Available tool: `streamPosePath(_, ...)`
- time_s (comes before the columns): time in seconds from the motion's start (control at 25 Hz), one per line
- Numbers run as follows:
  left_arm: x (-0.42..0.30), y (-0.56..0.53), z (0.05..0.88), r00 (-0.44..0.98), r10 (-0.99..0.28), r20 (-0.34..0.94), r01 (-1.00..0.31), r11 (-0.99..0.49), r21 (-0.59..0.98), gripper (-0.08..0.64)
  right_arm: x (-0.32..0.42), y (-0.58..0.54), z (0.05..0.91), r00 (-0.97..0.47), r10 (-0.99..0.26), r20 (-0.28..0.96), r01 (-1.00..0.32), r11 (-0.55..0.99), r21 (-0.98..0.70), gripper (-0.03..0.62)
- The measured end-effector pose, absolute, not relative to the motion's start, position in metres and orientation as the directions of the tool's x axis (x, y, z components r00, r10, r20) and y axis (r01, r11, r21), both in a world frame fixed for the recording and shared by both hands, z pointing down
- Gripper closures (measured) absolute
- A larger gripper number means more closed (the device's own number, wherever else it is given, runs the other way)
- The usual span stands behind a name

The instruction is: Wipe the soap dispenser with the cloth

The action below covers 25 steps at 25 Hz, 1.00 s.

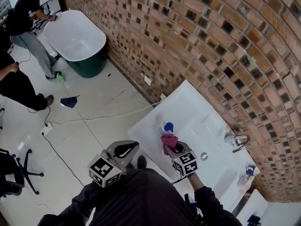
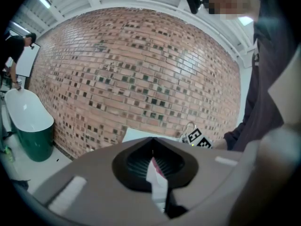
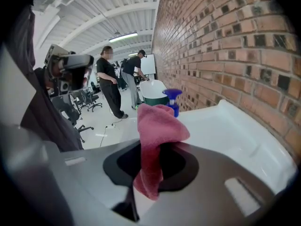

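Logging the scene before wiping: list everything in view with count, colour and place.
soap dispenser: one, blue pump, on washbasin's near edge
cloth: one, pink, in right hand-held gripper
washbasin: one, white, against brick wall
tap: one, chrome, at wall side
bathtub: one, white and green, far left
rag: one, dark blue, on floor
people: two, dark tops, near bathtub
left hand-held gripper: one, grey, jaws together, off the washbasin
right hand-held gripper: one, grey, shut on cloth, over washbasin

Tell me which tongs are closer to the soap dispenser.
Right. The right tongs, gripping the pink cloth, sit just short of the soap dispenser on the sink; the left tongs hang off the sink's front edge, farther away.
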<state>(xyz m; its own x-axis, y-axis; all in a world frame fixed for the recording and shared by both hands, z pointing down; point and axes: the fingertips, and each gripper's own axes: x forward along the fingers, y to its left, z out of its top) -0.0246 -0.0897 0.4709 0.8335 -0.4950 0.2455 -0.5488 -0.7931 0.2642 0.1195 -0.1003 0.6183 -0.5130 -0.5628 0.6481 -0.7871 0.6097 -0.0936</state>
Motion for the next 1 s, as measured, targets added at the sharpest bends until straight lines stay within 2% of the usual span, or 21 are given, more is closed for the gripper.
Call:
streamPosePath(0.2, -0.019, -0.09, 0.47, 0.837, -0.492, 0.24, -0.544, -0.797, 0.264, 0.56, 0.097, -0.119, 0.591, -0.547, -0.582, 0.602, -0.773, 0.627, -0.096, 0.52)
streamPosePath(0.4, -0.032, -0.09, 0.468, 0.81, -0.531, 0.248, -0.583, -0.77, 0.26, 0.56, 0.091, -0.138, 0.616, -0.491, -0.572, 0.657, -0.812, 0.573, -0.108, 0.52)
streamPosePath(0.8, -0.063, -0.088, 0.471, 0.752, -0.601, 0.271, -0.659, -0.706, 0.26, 0.56, 0.08, -0.133, 0.679, -0.461, -0.464, 0.756, -0.837, 0.51, -0.198, 0.52)
streamPosePath(1.0, -0.064, -0.089, 0.47, 0.754, -0.595, 0.279, -0.657, -0.703, 0.272, 0.56, 0.076, -0.13, 0.68, -0.486, -0.462, 0.742, -0.822, 0.53, -0.209, 0.52)
